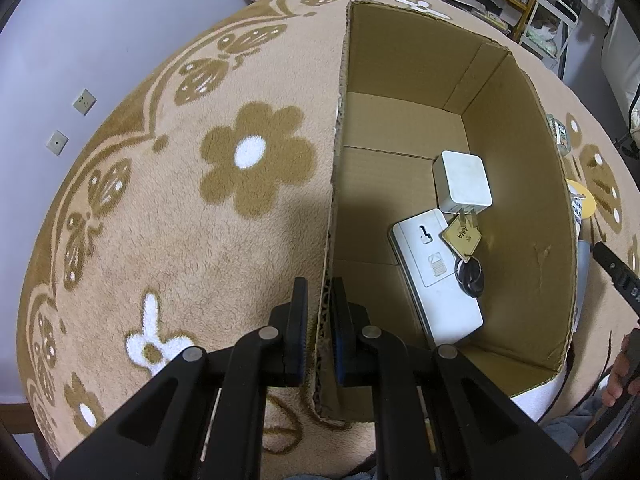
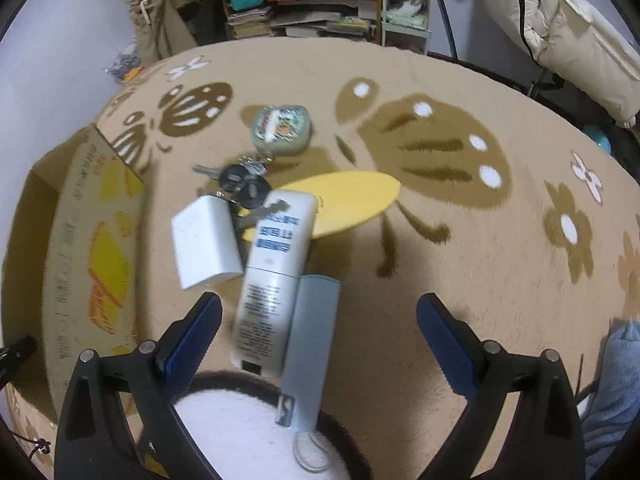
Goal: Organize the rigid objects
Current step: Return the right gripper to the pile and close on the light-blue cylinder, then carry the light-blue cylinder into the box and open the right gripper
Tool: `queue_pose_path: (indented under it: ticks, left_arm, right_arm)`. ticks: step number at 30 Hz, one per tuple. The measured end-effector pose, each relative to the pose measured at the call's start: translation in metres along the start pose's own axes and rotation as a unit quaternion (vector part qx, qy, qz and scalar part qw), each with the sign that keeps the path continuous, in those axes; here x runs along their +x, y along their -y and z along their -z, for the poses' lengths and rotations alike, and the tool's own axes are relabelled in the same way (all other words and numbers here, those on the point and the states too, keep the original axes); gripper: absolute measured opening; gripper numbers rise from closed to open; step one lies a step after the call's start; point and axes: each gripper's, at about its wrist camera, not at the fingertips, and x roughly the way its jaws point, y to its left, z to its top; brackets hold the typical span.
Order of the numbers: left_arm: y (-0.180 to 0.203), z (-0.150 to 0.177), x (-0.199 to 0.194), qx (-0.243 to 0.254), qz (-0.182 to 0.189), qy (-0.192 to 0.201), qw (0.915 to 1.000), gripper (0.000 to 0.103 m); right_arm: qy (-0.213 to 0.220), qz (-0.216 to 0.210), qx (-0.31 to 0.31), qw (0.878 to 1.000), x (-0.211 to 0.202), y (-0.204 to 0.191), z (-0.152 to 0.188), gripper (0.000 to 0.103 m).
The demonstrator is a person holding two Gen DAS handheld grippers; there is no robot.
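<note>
Cardboard box (image 1: pixel 400 80): wall pinched by left gripper (image 1: pixel 318 320) at six o'clock, likely steadying it for loading. Already inside: white charger (image 1: pixel 462 178), keys (image 1: pixel 468 268), white flat device (image 1: pixel 436 280). Right gripper (image 2: pixel 320 344): jaws spread, empty, over white tube (image 2: pixel 272 280) and grey-blue case (image 2: pixel 312 340); second charger (image 2: pixel 206 240) at ten o'clock, beside the box.

One open cardboard box (image 1: pixel 404 64) holds three things: one white charger cube (image 1: pixel 464 182), one flat white device (image 1: pixel 438 276) and one key ring with a tan tag (image 1: pixel 464 240). Outside on the blanket lie six: one white adapter (image 2: pixel 206 242), one white tube (image 2: pixel 272 280), one grey-blue case (image 2: pixel 310 344), one bunch of keys (image 2: pixel 240 184), one yellow oval (image 2: pixel 340 204) and one green pouch (image 2: pixel 280 128).
</note>
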Motion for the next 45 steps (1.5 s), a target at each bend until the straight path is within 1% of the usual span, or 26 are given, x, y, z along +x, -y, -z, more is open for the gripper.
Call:
queue_pose_path:
  ticks: [3,4,5,7,8,9,10,11,13,15,17,19,23,26,30,34,36,39,40,44,45]
  left_arm:
    - [0.001,0.000,0.000,0.001,-0.002,0.000,1.0000,0.011]
    - [0.001,-0.001,0.000,0.002,-0.002,0.000,1.0000,0.011]
    - [0.001,-0.001,0.000,0.002,-0.002,0.000,1.0000,0.011]
    - [0.000,-0.001,0.000,0.002,-0.002,0.000,1.0000,0.011]
    - [0.001,-0.001,0.001,0.002,-0.002,0.000,1.0000,0.011]
    - [0.001,-0.001,0.001,0.002,-0.002,0.000,1.0000,0.011]
    - [0.001,-0.001,0.001,0.002,-0.002,0.000,1.0000,0.011]
    - [0.001,-0.001,0.001,0.002,-0.002,0.000,1.0000,0.011]
    - [0.000,-0.001,0.001,0.000,0.000,-0.001,1.0000,0.011]
    - [0.000,-0.001,0.001,0.000,0.001,-0.001,1.0000,0.011]
    - [0.000,-0.001,0.001,0.000,0.001,-0.001,1.0000,0.011]
    - [0.000,-0.001,0.001,0.001,0.000,-0.001,1.0000,0.011]
    - [0.000,-0.001,0.001,0.002,-0.002,-0.001,1.0000,0.011]
    - [0.001,-0.001,0.001,0.002,-0.001,-0.001,1.0000,0.011]
    - [0.001,-0.001,0.002,0.002,-0.001,-0.001,1.0000,0.011]
    - [0.000,-0.002,0.000,0.001,0.001,-0.001,1.0000,0.011]
    - [0.001,-0.001,0.000,0.002,0.000,-0.001,1.0000,0.011]
    - [0.000,-0.002,0.000,0.001,0.000,-0.001,1.0000,0.011]
    - [0.000,-0.001,0.000,0.001,0.001,-0.001,1.0000,0.011]
    - [-0.001,-0.001,0.000,0.000,0.002,-0.001,1.0000,0.011]
    - [-0.001,-0.001,0.000,0.000,0.002,0.000,1.0000,0.011]
  right_arm:
    - [-0.013,0.004,0.001,1.000,0.009,0.002,0.003,0.092]
    - [-0.022,0.003,0.004,1.000,0.014,0.004,0.004,0.085]
    - [-0.036,0.004,0.009,0.999,0.019,0.006,0.006,0.076]
    - [-0.056,0.004,0.014,0.998,0.028,0.008,0.009,0.066]
    - [-0.064,0.004,0.016,0.998,0.033,0.009,0.010,0.063]
    - [-0.070,0.001,0.021,0.997,0.037,0.010,0.012,0.063]
    - [-0.068,0.000,0.028,0.997,0.037,0.012,0.013,0.061]
    - [-0.067,-0.002,0.032,0.997,0.038,0.013,0.013,0.055]
    - [-0.075,-0.008,0.038,0.996,0.042,0.013,0.015,0.052]
    - [-0.076,0.007,0.028,0.997,0.045,0.010,0.018,0.048]
    - [-0.073,0.028,0.012,0.997,0.045,0.003,0.019,0.032]
    - [-0.067,0.041,0.001,0.997,0.043,-0.002,0.020,0.031]
    - [-0.063,0.027,0.031,0.997,0.039,0.006,0.020,0.030]
    - [-0.055,0.028,0.033,0.998,0.031,0.007,0.017,0.030]
    - [-0.027,0.022,0.017,0.999,0.014,-0.002,0.010,0.029]
    - [0.028,0.029,-0.007,0.999,-0.010,-0.016,-0.003,0.029]
    - [0.045,0.007,-0.003,0.999,-0.019,-0.022,-0.016,0.029]
    - [0.064,-0.019,-0.007,0.998,-0.031,-0.033,-0.024,0.029]
    - [0.067,-0.028,-0.011,0.997,-0.035,-0.037,-0.027,0.029]
    - [0.077,-0.089,-0.014,0.993,-0.046,-0.056,-0.035,0.029]
    - [0.079,-0.096,-0.017,0.992,-0.045,-0.061,-0.035,0.029]
